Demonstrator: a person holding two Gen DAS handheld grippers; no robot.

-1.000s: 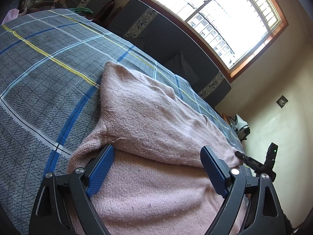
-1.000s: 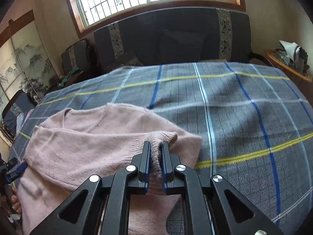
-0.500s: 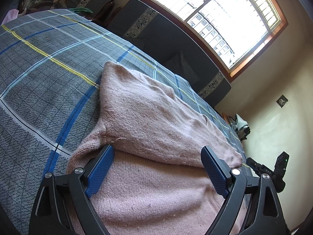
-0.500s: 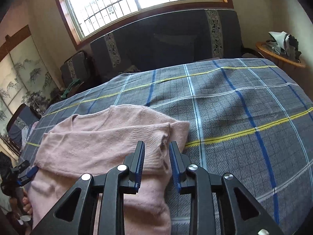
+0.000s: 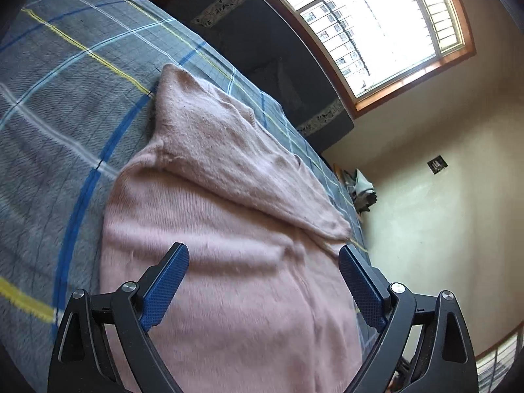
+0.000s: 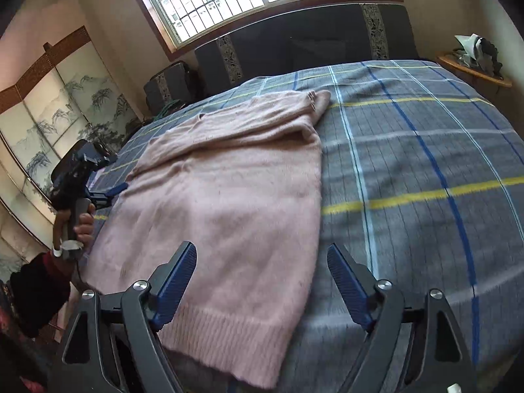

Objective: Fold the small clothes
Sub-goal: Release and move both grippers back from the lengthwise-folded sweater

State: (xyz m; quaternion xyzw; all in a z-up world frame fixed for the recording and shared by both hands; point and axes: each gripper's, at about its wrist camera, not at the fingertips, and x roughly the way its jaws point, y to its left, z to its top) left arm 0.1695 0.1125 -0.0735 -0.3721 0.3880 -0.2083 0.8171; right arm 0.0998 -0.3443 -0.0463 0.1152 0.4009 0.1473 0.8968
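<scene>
A pink knitted sweater (image 6: 235,196) lies flat on the grey plaid bedspread (image 6: 425,163), its ribbed hem nearest in the right wrist view. A sleeve (image 6: 262,121) is folded across the chest, with its cuff (image 6: 319,101) at the far right corner. My right gripper (image 6: 262,247) hovers over the hem end; its jaws are opening and grip nothing. In the left wrist view my left gripper (image 5: 262,252) stands open above the sweater (image 5: 229,229), just short of the folded sleeve (image 5: 245,163), touching nothing. A hand (image 6: 75,222) holds the left gripper (image 6: 108,193) at the sweater's left edge.
A dark upholstered sofa (image 6: 294,42) stands under the window behind the bed. A painted folding screen (image 6: 65,104) is at the left and a small wooden table (image 6: 475,68) with items at the right. Bare bedspread (image 5: 65,114) spreads on both sides of the sweater.
My right gripper let go of the sleeve cuff, opened wide and drew back to the hem end. The left gripper pulled back from the fold, staying open.
</scene>
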